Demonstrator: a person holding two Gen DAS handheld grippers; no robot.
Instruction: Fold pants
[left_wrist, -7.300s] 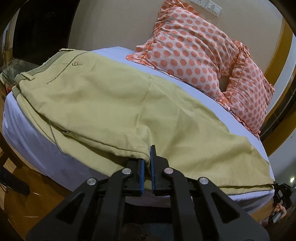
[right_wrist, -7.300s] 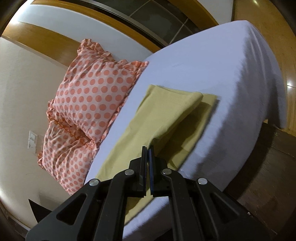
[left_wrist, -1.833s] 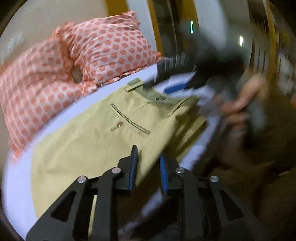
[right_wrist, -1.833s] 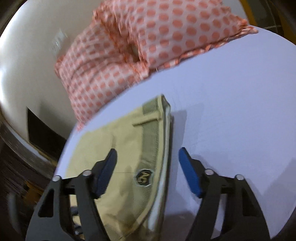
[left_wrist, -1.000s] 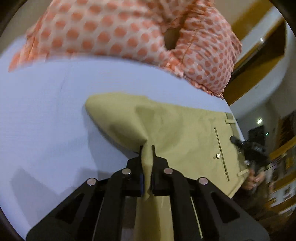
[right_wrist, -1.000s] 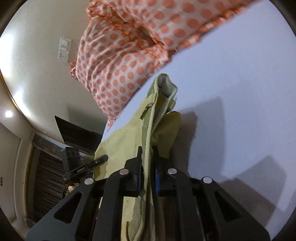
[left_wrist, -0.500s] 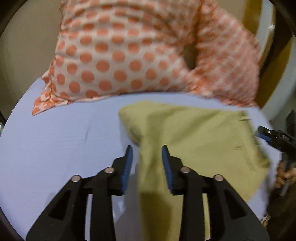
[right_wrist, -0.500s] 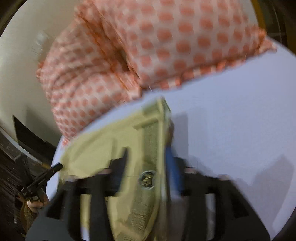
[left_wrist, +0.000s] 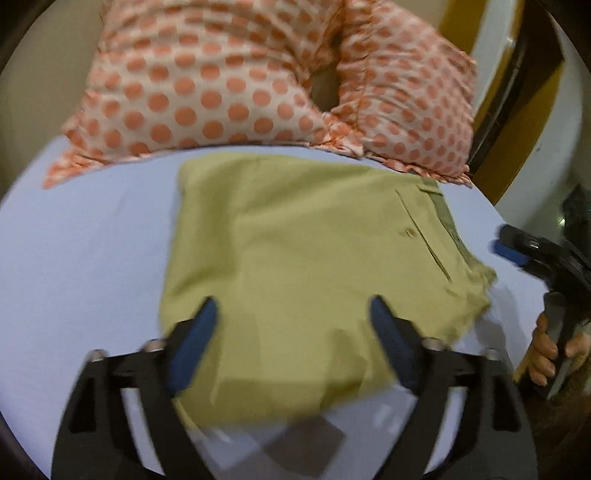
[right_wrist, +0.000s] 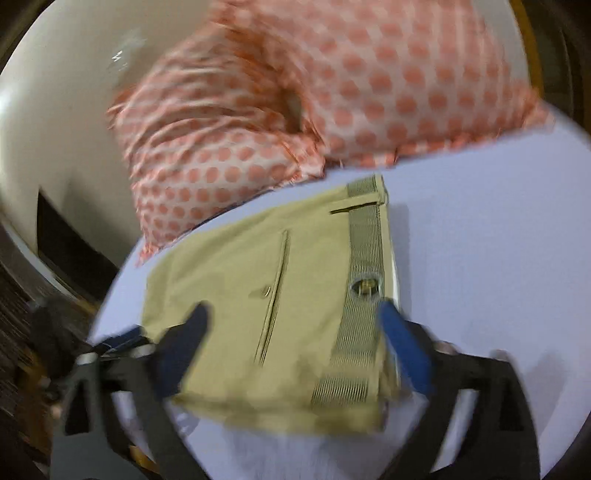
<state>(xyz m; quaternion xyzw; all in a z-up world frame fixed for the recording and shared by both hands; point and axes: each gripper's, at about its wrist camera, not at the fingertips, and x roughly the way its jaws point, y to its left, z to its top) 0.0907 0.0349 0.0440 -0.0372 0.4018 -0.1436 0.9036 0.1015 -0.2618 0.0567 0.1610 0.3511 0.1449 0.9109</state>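
Observation:
The khaki pants (left_wrist: 303, 251) lie folded into a compact rectangle on the white bed sheet (left_wrist: 74, 251), just in front of the pillows. In the right wrist view the pants (right_wrist: 258, 295) show the waistband with its metal button and a back pocket on top. My left gripper (left_wrist: 291, 339) is wide open and empty, raised over the near edge of the fold. My right gripper (right_wrist: 295, 343) is wide open and empty over the waistband end. The right gripper also shows at the right edge of the left wrist view (left_wrist: 517, 251), held in a hand.
Two orange polka-dot pillows (left_wrist: 221, 81) lean against the cream wall behind the pants; they also show in the right wrist view (right_wrist: 332, 103). The sheet (right_wrist: 498, 258) reaches right of the pants. The bed edge lies close below both grippers. Both views are blurred.
Both grippers were shut on the pants a second ago. They have let go, opened wide and pulled back. The pants now lie flat in a folded rectangle.

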